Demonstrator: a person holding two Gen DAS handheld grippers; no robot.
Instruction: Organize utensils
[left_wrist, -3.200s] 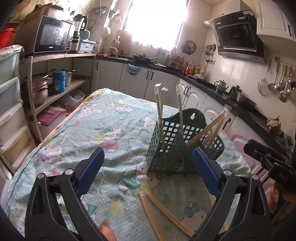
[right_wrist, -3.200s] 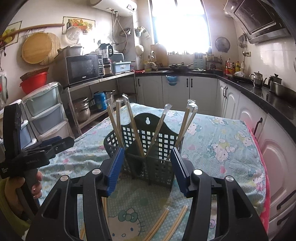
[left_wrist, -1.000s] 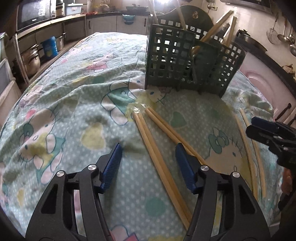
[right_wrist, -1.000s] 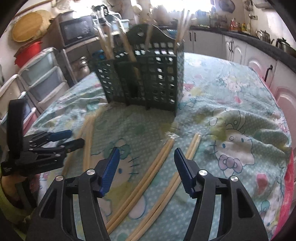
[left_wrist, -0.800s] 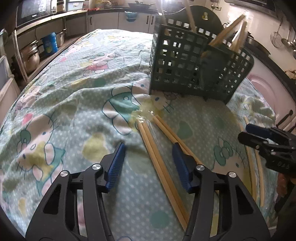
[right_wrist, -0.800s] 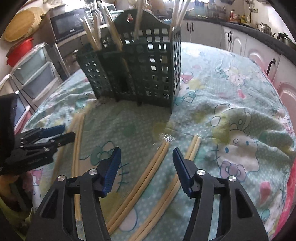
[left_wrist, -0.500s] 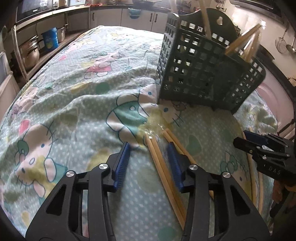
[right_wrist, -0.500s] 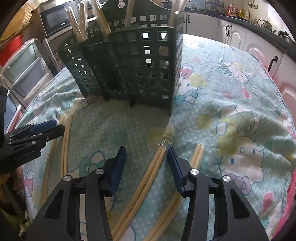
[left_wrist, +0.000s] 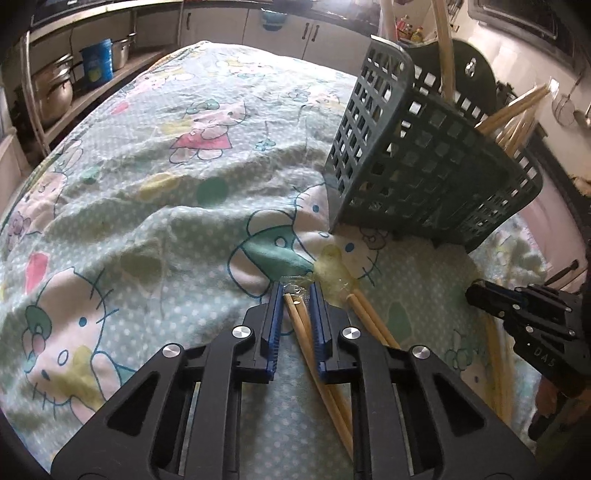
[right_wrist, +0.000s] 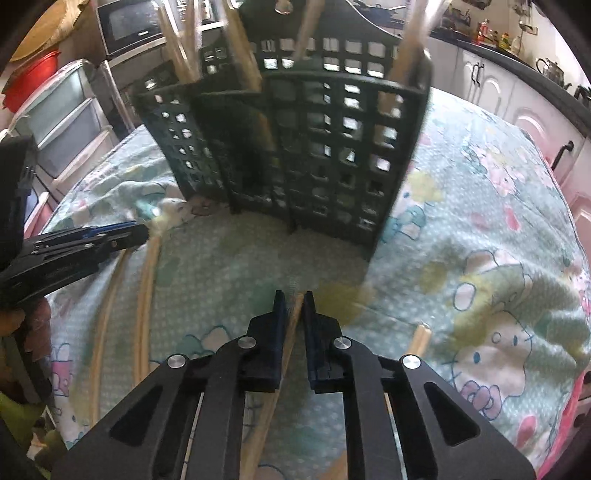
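A dark green lattice utensil basket (left_wrist: 424, 177) (right_wrist: 295, 147) stands on the cartoon-cat tablecloth (left_wrist: 147, 184) and holds several upright chopsticks. In the left wrist view my left gripper (left_wrist: 296, 290) is low on the cloth. Its jaws are closing, and the blue pads hug the near end of a plastic-wrapped chopstick pair (left_wrist: 306, 332). A second pair (left_wrist: 369, 314) lies just to its right. In the right wrist view my right gripper (right_wrist: 293, 295) is also closing, with its pads tight on another chopstick pair (right_wrist: 291, 325). Each gripper appears in the other's view: right gripper (left_wrist: 480, 293), left gripper (right_wrist: 136, 230).
More chopsticks lie on the cloth, long ones at the left (right_wrist: 147, 295) and a stub at the right (right_wrist: 421, 336). Shelves with pots (left_wrist: 55, 92) and a blue can (left_wrist: 96, 62) stand beyond the table's left side. Plastic drawers (right_wrist: 62, 122) and white cabinets (right_wrist: 498, 92) surround it.
Both grippers moved forward toward the basket and sank to the cloth. Their jaws narrowed from wide apart to close around a chopstick pair each.
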